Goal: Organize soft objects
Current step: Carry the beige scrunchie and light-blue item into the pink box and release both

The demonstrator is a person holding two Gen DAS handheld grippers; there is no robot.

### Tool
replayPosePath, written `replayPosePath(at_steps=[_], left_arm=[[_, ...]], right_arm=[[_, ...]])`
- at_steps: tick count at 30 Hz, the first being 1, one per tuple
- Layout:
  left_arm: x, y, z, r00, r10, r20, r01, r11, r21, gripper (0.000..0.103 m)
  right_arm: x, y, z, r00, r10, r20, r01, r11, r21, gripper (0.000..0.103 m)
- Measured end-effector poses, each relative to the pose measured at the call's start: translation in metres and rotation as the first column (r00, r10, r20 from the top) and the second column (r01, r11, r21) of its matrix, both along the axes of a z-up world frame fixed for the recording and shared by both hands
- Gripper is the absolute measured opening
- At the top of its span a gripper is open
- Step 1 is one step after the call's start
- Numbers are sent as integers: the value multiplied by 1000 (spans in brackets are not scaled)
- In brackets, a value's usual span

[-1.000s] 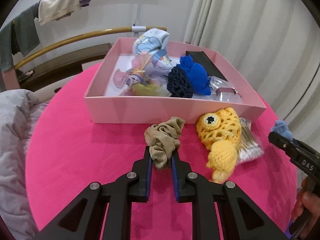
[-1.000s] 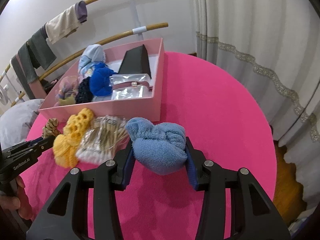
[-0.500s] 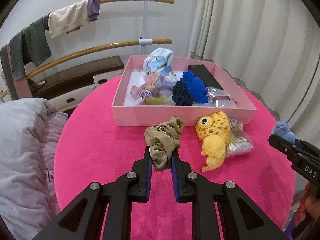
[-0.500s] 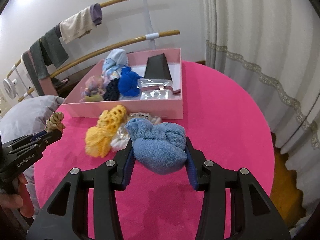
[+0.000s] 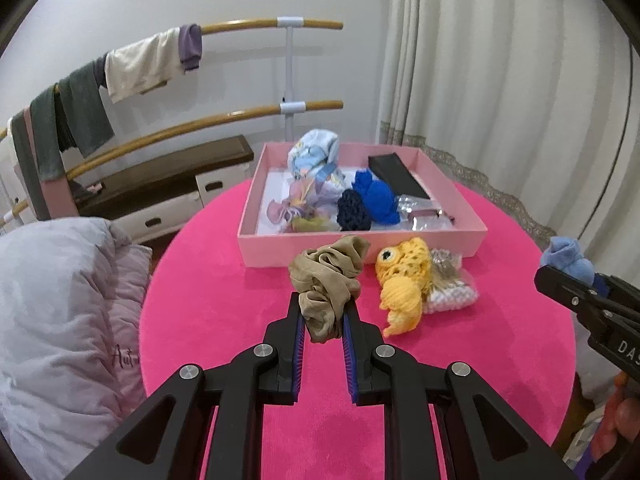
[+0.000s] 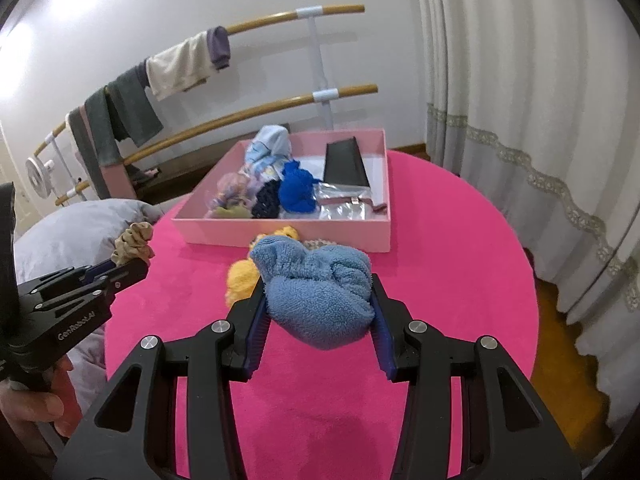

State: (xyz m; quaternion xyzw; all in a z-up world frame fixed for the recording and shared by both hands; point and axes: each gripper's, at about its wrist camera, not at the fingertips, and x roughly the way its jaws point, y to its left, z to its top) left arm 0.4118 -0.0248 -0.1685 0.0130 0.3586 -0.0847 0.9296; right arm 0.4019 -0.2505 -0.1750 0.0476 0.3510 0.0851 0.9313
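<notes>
Left wrist | 1 tan scrunchie (image 5: 328, 280) gripped | 1 pink box (image 5: 360, 246)

**Both grippers pulled back and up from the box**

You have drawn the left gripper (image 5: 323, 312) away from the box (image 5: 360, 246) and raised it. The box now looks smaller and farther, and more of the table (image 5: 224, 304) and the grey duvet (image 5: 60, 300) shows at the left. The fish (image 5: 404, 276) and the bag (image 5: 452, 288) beside it also lie farther ahead now.

You have lifted the right gripper (image 6: 318, 304) in the same way. The blue cloth (image 6: 316, 292) in it now covers most of the fish, which before showed beside it. The whole round table edge has come into view.
</notes>
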Motion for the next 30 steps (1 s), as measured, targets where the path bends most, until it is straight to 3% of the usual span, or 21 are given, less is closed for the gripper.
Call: replayPosePath(at_steps=[7, 15, 24, 30], left_arm=[[-21, 0, 24, 999, 2, 49, -2, 1000, -1, 14], [-11, 1, 45, 996, -2, 87, 4, 1000, -21, 14], [41, 4, 65, 994, -13, 106, 19, 999, -50, 14], [92, 1, 65, 997, -25, 72, 29, 998, -52, 14]], right_arm=[[-4, 7, 19, 999, 29, 45, -29, 1000, 4, 42], [14, 8, 39, 995, 49, 86, -48, 999, -3, 42], [64, 13, 65, 990, 67, 122, -67, 998, -6, 42], [118, 15, 67, 992, 81, 93, -81, 997, 1, 42]])
